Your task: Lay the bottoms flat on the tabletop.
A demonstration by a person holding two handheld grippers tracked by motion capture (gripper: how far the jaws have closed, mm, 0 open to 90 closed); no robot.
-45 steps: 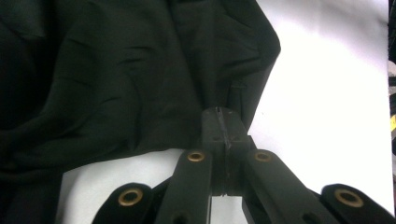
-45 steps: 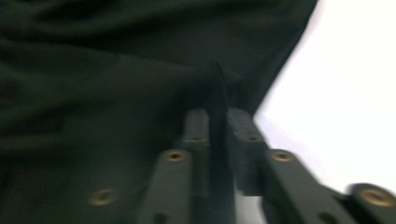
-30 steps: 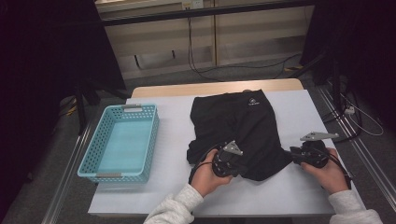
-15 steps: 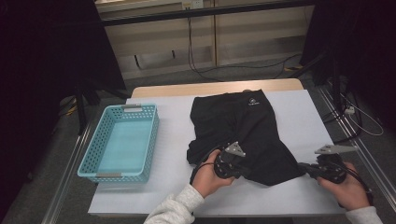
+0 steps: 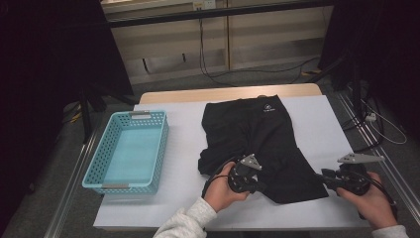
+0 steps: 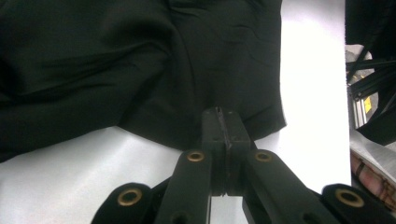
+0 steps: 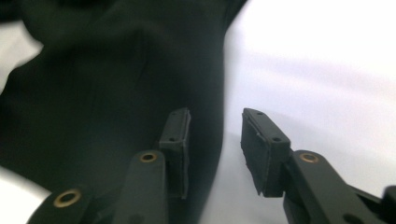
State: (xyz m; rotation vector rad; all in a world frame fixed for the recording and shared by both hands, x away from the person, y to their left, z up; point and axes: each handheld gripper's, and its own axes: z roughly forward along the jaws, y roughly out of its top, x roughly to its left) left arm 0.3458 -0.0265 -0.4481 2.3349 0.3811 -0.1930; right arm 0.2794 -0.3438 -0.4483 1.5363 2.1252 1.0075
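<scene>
A black garment lies spread on the white table. My left gripper rests at its near hem, left of the middle. In the left gripper view its jaws are shut, tips on the hem of the dark cloth. My right gripper points left at the garment's near right corner. Its jaws have just been opening and stand apart. The cloth's edge runs between them, one pad over fabric, the other over bare table, neither pressing.
An empty teal basket stands on the table's left part. Bare white table lies between basket and garment and to the garment's right. Metal frames and cables stand past the right edge.
My right hand has moved right along the near edge, drawing the garment's near right corner outward, and its jaws have parted from the cloth. The left hand has stayed put.
</scene>
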